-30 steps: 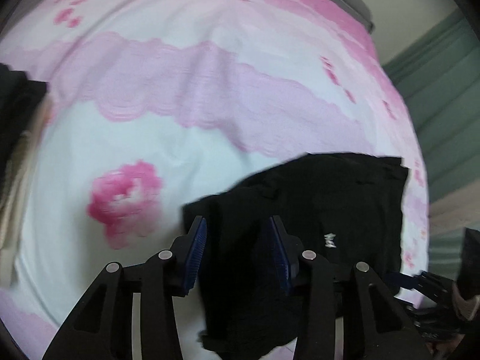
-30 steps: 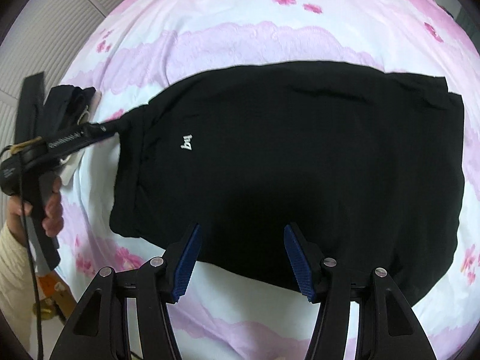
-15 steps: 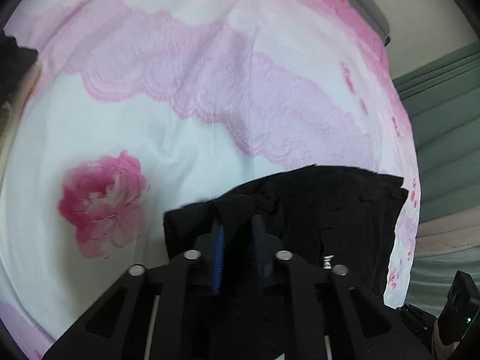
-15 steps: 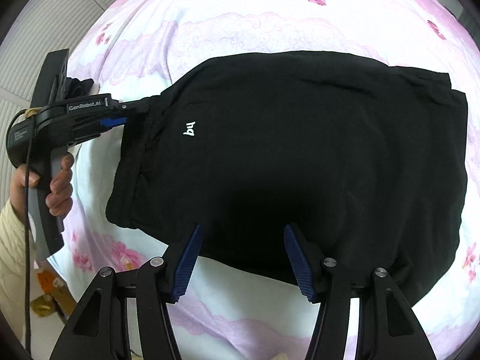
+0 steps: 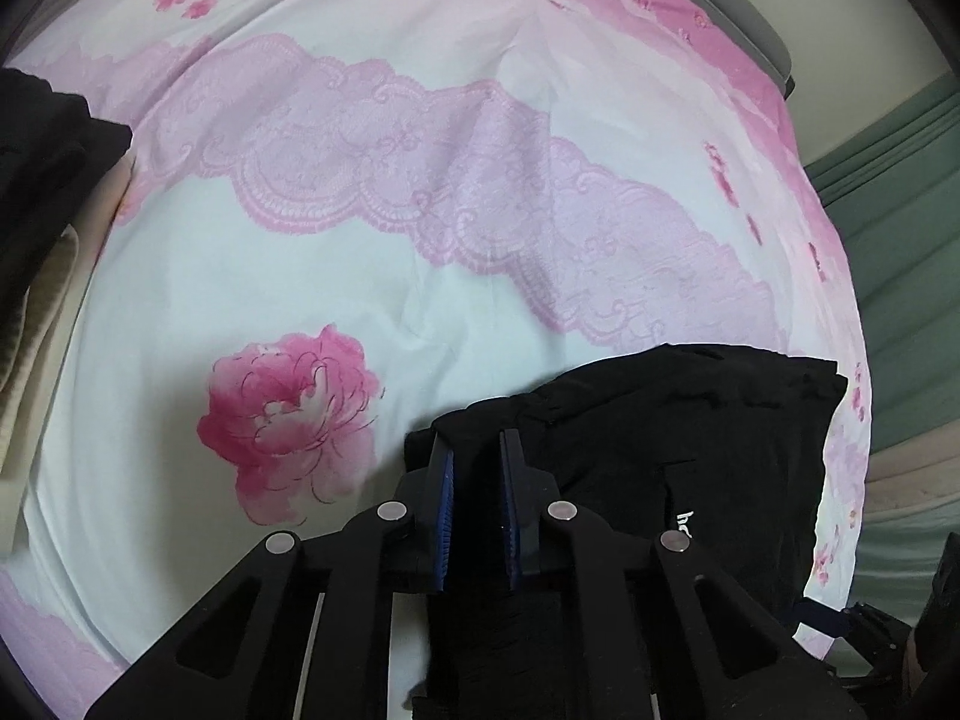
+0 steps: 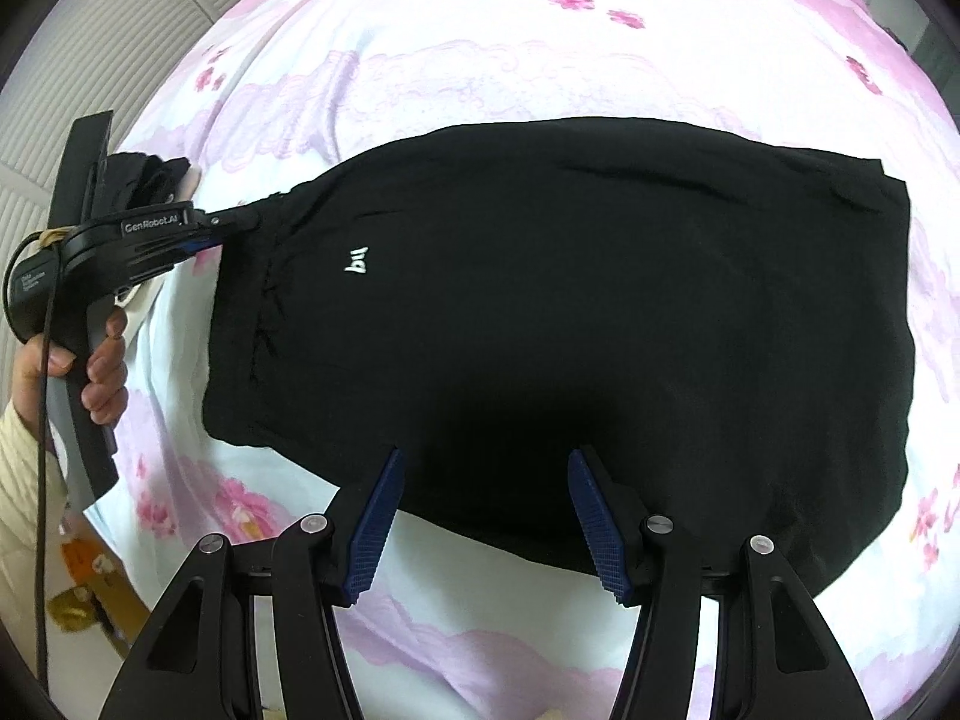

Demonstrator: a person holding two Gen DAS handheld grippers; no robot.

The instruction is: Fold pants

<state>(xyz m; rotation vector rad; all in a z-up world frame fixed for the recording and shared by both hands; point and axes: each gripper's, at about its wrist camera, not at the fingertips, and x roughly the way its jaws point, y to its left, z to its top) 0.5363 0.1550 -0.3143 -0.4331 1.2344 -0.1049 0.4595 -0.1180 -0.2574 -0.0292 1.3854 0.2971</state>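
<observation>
The black pants (image 6: 600, 312) lie folded flat on a pink floral bedsheet (image 6: 540, 60), with a small white logo (image 6: 357, 258) near their left end. My left gripper (image 5: 477, 450) is shut on the waistband corner of the pants (image 5: 690, 450); in the right wrist view it (image 6: 240, 219) pinches that corner at the pants' left end. My right gripper (image 6: 483, 468) is open and empty, hovering over the pants' near edge.
A pile of dark and beige clothes (image 5: 42, 180) lies at the left on the bedsheet (image 5: 360, 210). A green curtain (image 5: 900, 240) hangs beyond the bed's right side. Floor and cardboard items (image 6: 90, 588) show at lower left.
My left gripper closed on the pants' waistband corner and has pulled it slightly outward. The right gripper stayed open above the near edge.
</observation>
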